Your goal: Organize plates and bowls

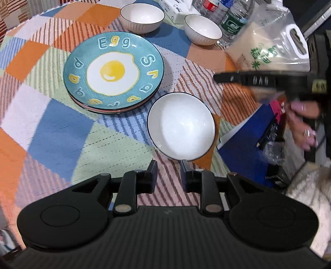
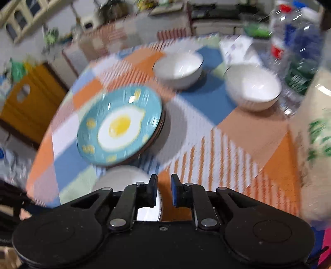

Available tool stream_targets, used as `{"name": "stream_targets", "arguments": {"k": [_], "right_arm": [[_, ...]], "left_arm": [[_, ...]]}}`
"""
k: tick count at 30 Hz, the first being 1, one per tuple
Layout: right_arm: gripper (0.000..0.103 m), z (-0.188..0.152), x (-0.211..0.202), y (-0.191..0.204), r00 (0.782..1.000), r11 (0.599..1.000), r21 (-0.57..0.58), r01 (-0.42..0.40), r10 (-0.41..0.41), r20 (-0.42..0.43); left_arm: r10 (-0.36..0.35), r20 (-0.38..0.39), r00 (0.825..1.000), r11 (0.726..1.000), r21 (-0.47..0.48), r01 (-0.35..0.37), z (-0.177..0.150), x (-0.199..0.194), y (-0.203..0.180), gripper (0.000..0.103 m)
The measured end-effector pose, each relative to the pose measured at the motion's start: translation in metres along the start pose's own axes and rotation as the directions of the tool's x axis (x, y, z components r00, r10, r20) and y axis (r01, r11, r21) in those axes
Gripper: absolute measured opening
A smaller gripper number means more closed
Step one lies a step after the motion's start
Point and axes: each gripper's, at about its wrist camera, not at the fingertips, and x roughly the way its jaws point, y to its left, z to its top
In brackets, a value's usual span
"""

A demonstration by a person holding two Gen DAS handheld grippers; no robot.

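Note:
A stack of plates with a teal egg-print plate (image 1: pixel 113 71) on top lies on the patchwork tablecloth; it also shows in the right wrist view (image 2: pixel 119 126). A white bowl (image 1: pixel 181 126) sits just ahead of my left gripper (image 1: pixel 168 168), which is open and empty. Two more white bowls stand at the far side, one (image 1: pixel 142 15) on the left and one (image 1: pixel 202 29) on the right; the right wrist view shows them too, left (image 2: pixel 179 69) and right (image 2: pixel 253 88). My right gripper (image 2: pixel 164 184) is open and empty above the near bowl (image 2: pixel 124 179). It also appears in the left wrist view (image 1: pixel 248 79), held by a hand.
Water bottles (image 1: pixel 233 16), a tissue box (image 1: pixel 175 9) and a clear bag of rice (image 1: pixel 266 49) crowd the far right of the table. A blue box (image 1: pixel 248 134) lies off the right table edge. The right wrist view is blurred.

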Motion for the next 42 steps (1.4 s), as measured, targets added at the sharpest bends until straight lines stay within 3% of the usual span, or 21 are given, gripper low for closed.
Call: {"name": "stream_targets", "arguments": {"k": [2, 6, 8, 11, 14, 16, 18, 24, 27, 32, 36, 39, 42], "right_arm": [[0.019, 0.008, -0.01, -0.008, 1.0, 0.999, 0.04, 0.002, -0.003, 0.021], [0.021, 0.028, -0.03, -0.015, 0.997, 0.998, 0.054, 0.027, -0.031, 0.066], [0.028, 0.041, -0.041, -0.019, 0.995, 0.997, 0.066, 0.037, -0.043, 0.094], [0.033, 0.058, -0.051, -0.023, 0.99, 0.994, 0.093, 0.062, -0.073, 0.118], [0.043, 0.07, -0.056, -0.03, 0.985, 0.986, 0.146, 0.086, -0.107, 0.137], [0.048, 0.075, -0.054, -0.038, 0.981, 0.971, 0.223, 0.092, -0.127, 0.146], [0.048, 0.077, -0.048, -0.047, 0.979, 0.95, 0.3, 0.084, -0.135, 0.156], [0.048, 0.076, -0.021, -0.06, 0.959, 0.913, 0.372, 0.166, -0.237, 0.156], [0.048, 0.074, -0.01, -0.067, 0.948, 0.896, 0.416, 0.155, -0.253, 0.193], [0.047, 0.059, 0.019, -0.087, 0.952, 0.784, 0.617, 0.06, -0.231, 0.201], [0.047, 0.052, 0.04, -0.093, 0.943, 0.761, 0.645, 0.065, -0.258, 0.21], [0.047, 0.05, 0.048, -0.107, 0.935, 0.73, 0.683, 0.026, -0.259, 0.241], [0.047, 0.05, 0.056, -0.117, 0.926, 0.7, 0.714, -0.009, -0.264, 0.27]], "left_arm": [[0.035, -0.068, 0.997, 0.999, 0.043, -0.032, 0.011, -0.015, -0.011, 0.023], [0.093, -0.084, 0.992, 0.989, 0.126, -0.082, 0.034, -0.06, -0.037, 0.025], [0.106, -0.062, 0.992, 0.986, 0.14, -0.096, 0.045, -0.084, -0.047, 0.037], [0.143, -0.008, 0.99, 0.981, 0.13, -0.141, 0.059, -0.11, -0.056, 0.045], [0.224, 0.058, 0.973, 0.967, 0.114, -0.229, 0.068, -0.124, -0.062, 0.058], [0.276, 0.107, 0.955, 0.951, 0.113, -0.287, 0.073, -0.124, -0.063, 0.06], [0.286, 0.14, 0.948, 0.948, 0.102, -0.301, 0.083, -0.116, -0.061, 0.06], [0.16, 0.227, 0.961, 0.98, 0.082, -0.182, 0.129, -0.067, -0.049, 0.061], [0.083, 0.227, 0.97, 0.986, 0.122, -0.113, 0.149, -0.031, -0.043, 0.063], [0.045, 0.22, 0.974, 0.989, 0.127, -0.074, 0.178, 0.031, -0.032, 0.063], [-0.045, 0.268, 0.962, 0.994, 0.104, 0.018, 0.194, 0.059, -0.023, 0.063], [-0.143, 0.296, 0.944, 0.987, -0.022, 0.156, 0.211, 0.077, -0.006, 0.063], [-0.157, 0.354, 0.922, 0.977, -0.079, 0.196, 0.223, 0.094, 0.004, 0.061]]}}
